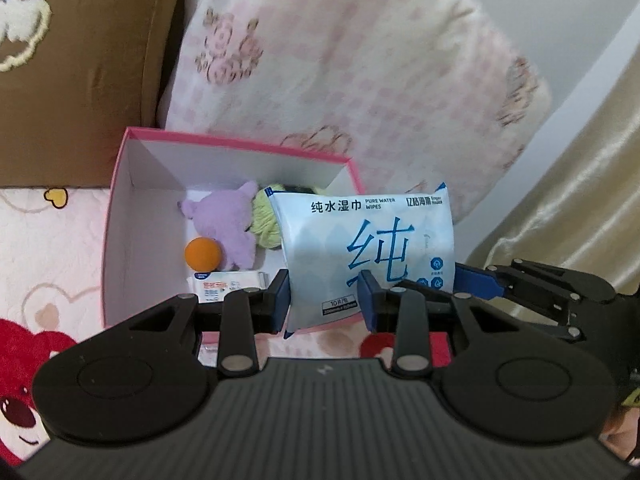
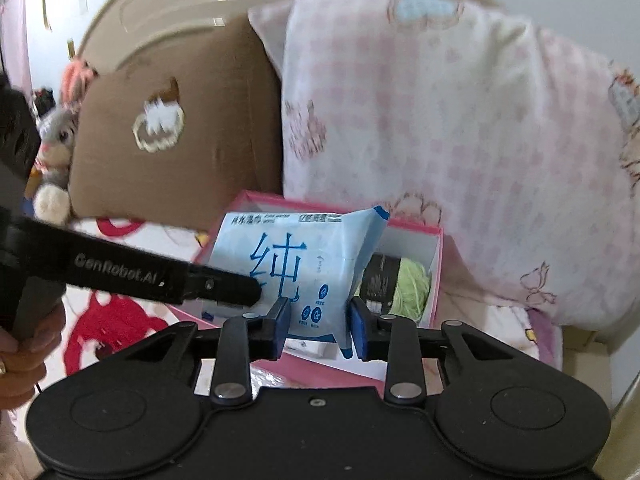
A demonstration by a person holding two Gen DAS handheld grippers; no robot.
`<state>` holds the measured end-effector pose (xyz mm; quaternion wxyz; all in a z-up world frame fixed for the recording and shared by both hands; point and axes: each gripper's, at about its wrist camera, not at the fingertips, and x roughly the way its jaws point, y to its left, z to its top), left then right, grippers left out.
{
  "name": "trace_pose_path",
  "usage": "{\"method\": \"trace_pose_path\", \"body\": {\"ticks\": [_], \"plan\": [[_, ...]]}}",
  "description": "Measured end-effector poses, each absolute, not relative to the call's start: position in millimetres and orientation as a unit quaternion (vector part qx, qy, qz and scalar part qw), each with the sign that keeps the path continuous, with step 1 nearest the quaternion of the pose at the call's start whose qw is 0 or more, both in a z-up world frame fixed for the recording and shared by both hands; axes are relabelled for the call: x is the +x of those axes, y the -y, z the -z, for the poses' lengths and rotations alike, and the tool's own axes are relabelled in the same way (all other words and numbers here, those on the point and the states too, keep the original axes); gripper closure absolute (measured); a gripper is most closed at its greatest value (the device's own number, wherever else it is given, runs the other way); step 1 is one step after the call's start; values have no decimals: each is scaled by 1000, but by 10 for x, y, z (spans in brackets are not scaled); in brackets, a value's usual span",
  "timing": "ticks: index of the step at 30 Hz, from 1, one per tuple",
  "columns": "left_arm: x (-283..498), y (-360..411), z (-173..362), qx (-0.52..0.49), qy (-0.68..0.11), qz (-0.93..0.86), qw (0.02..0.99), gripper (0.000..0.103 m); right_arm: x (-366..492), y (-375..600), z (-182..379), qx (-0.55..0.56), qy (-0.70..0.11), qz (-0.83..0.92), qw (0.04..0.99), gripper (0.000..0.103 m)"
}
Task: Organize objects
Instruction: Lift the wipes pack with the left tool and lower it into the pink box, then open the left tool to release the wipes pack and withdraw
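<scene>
A light-blue pack of wet wipes [image 1: 368,248] is held upright over the near right corner of a pink box [image 1: 236,146]. My left gripper [image 1: 325,302] is shut on its lower edge. My right gripper [image 2: 319,326] is shut on the same pack [image 2: 296,264] from the right side; its blue finger [image 1: 478,280] shows in the left wrist view. Inside the box lie a purple plush toy [image 1: 228,224], an orange ball [image 1: 203,254], a green yarn ball [image 1: 266,222] and a small white tissue pack [image 1: 226,282].
The box [image 2: 412,232] sits on a pink bedspread with red bears [image 1: 36,280]. A pink checked pillow [image 1: 340,60] and a brown cushion [image 1: 92,60] stand right behind it. A gold curtain [image 1: 580,200] hangs at right. A grey plush rabbit [image 2: 56,148] sits far left.
</scene>
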<state>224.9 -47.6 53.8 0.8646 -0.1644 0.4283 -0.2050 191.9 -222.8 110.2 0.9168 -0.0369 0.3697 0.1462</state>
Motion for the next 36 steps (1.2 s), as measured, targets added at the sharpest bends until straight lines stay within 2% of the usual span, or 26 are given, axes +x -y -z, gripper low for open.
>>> {"method": "trace_pose_path", "body": {"ticks": [7,11,14,20,36], "plan": [[2769,654,-42,-163,-482,180,842,69,2426,2388,-582,-8,-426,-138,894,67],[2916,652,189,-171,-507,168,828,69,2632,2519,-364,61,-466,-131,873,66],[3014,662,305,-175,-521,167,818,69,2709,2522,-255,70,-485,-121,863,67],[3141,691,467,-179,-538,165,807,68,2804,2484,-134,61,-511,-105,851,69],[3280,909,731,-178,-560,169,791,71,2889,2467,-4,-22,-515,-86,852,73]]}}
